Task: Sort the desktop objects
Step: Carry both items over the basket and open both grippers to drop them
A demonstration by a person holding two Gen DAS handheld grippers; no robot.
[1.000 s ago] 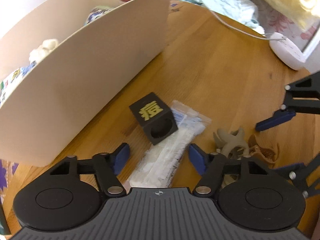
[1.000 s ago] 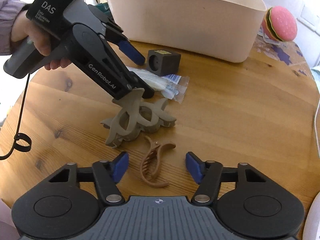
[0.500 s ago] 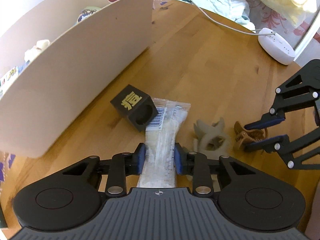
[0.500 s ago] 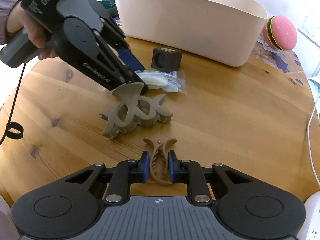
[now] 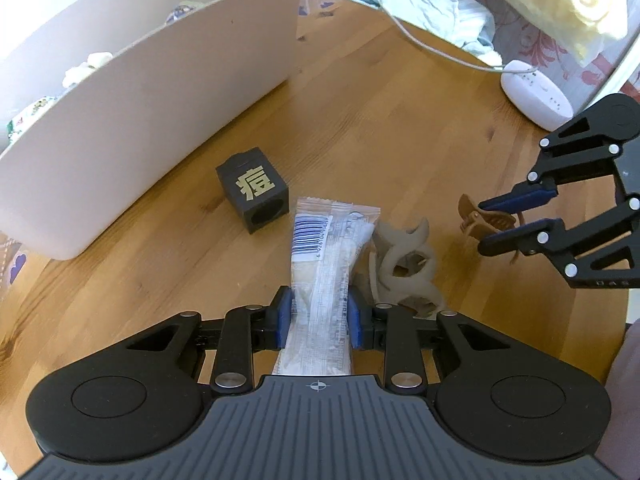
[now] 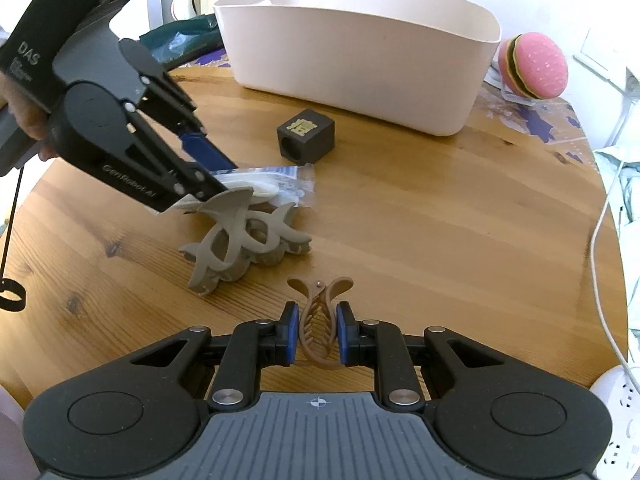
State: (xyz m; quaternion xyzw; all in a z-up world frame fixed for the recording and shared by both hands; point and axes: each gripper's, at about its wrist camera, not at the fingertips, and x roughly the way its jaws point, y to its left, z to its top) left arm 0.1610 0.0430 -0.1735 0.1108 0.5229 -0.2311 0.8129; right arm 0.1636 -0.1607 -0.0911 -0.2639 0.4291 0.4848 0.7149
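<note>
My left gripper [image 5: 320,320] is shut on a clear plastic packet [image 5: 328,248] with a barcode, gripped near its near end. In the right wrist view the same left gripper [image 6: 216,172] holds that packet [image 6: 280,184] low over the round wooden table [image 6: 440,220]. Between the pads of my right gripper [image 6: 317,330], which is shut, sits a small brown hair clip [image 6: 318,312]. The left wrist view shows the right gripper [image 5: 516,216] on the brown clip [image 5: 468,208]. A large grey claw clip [image 6: 240,240] lies between both grippers. A black cube [image 5: 254,194] with a gold character rests near the cream bin [image 5: 160,88].
The cream bin [image 6: 360,72] stands at the table's far side with several items inside. A pink burger toy [image 6: 534,66] sits behind it to the right. A white power strip [image 5: 534,94] and its cable [image 5: 420,40] lie near the table edge, with cloth beyond.
Both grippers went from open to shut: the left closed on the packet, the right on the brown clip. The left gripper then drew back, and the cube and bin look farther away.
</note>
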